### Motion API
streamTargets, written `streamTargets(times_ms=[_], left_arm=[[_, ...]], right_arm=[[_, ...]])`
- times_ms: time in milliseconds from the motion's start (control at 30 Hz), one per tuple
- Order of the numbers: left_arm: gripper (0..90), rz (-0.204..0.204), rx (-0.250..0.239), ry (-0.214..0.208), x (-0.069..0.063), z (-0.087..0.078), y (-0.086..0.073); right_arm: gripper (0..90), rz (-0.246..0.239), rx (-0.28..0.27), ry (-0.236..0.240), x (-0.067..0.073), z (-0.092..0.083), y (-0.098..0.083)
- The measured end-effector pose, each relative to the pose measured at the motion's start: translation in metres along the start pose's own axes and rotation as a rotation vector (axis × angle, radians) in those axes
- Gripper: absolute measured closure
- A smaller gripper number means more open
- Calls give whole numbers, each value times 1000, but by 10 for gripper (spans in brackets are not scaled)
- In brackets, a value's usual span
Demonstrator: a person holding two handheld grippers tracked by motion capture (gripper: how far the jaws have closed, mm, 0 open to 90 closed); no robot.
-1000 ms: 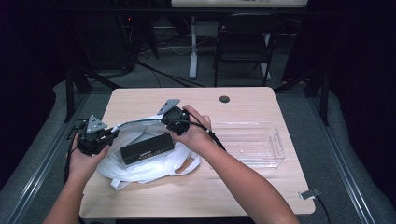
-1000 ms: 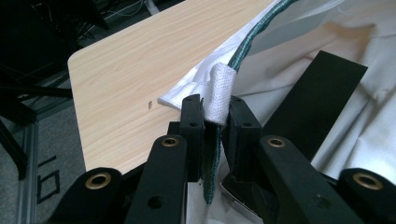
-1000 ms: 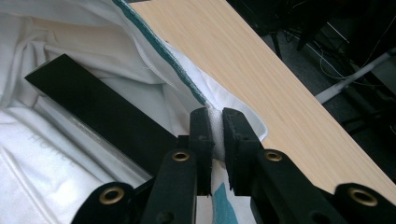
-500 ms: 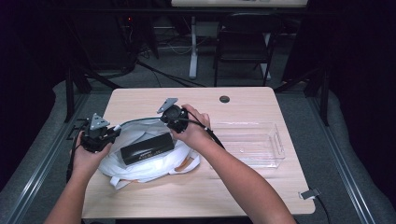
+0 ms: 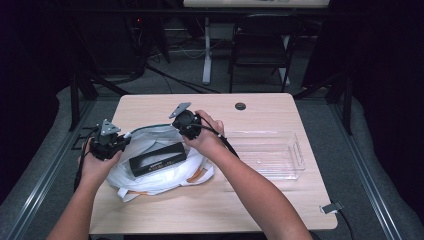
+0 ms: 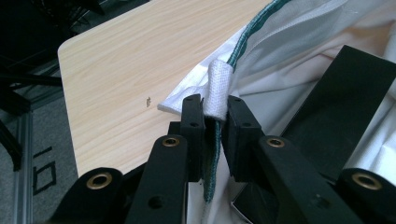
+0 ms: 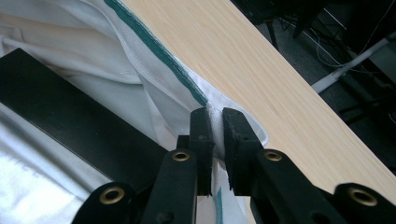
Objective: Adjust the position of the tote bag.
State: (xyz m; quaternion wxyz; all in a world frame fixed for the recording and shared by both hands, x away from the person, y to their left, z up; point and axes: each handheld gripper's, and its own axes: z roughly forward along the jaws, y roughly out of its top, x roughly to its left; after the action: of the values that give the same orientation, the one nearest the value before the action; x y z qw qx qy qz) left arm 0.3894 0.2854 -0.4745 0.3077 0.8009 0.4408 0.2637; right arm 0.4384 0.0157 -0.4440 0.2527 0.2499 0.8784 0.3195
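A white cloth bag [image 5: 165,175] with a green-trimmed rim lies on the wooden table [image 5: 270,110], left of centre. A long black box [image 5: 158,158] rests across its mouth, also seen as the black box [image 6: 341,107] and the black box [image 7: 70,116]. My left gripper [image 5: 120,141] is shut on the bag's rim at the left; a white fold of the bag's rim [image 6: 218,88] sticks up between its jaws. My right gripper [image 5: 186,131] is shut on the rim at the bag's far right side, where the green trim [image 7: 159,56] runs into its jaws.
A clear plastic bin [image 5: 270,152] sits on the table's right half, close to the right forearm. A small black round cap [image 5: 240,106] lies near the far edge. Orange handle straps [image 5: 196,174] show at the bag's near side. Chairs and cables stand beyond the table.
Both grippers keep their hold on the bag's rim. The left one has lifted and pulled slightly outward, and the bag's mouth is spread a little wider around the black box.
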Motion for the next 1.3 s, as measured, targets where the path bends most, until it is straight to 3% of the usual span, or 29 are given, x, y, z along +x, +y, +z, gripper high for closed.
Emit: streamTargets(times_ms=[767, 1300], left_arm=[[797, -11, 37, -5, 3, 16, 3], [798, -22, 74, -13, 4, 29, 2]], right_arm=[[827, 46, 18, 12, -8, 18, -2], [827, 47, 35, 6, -9, 30, -5]])
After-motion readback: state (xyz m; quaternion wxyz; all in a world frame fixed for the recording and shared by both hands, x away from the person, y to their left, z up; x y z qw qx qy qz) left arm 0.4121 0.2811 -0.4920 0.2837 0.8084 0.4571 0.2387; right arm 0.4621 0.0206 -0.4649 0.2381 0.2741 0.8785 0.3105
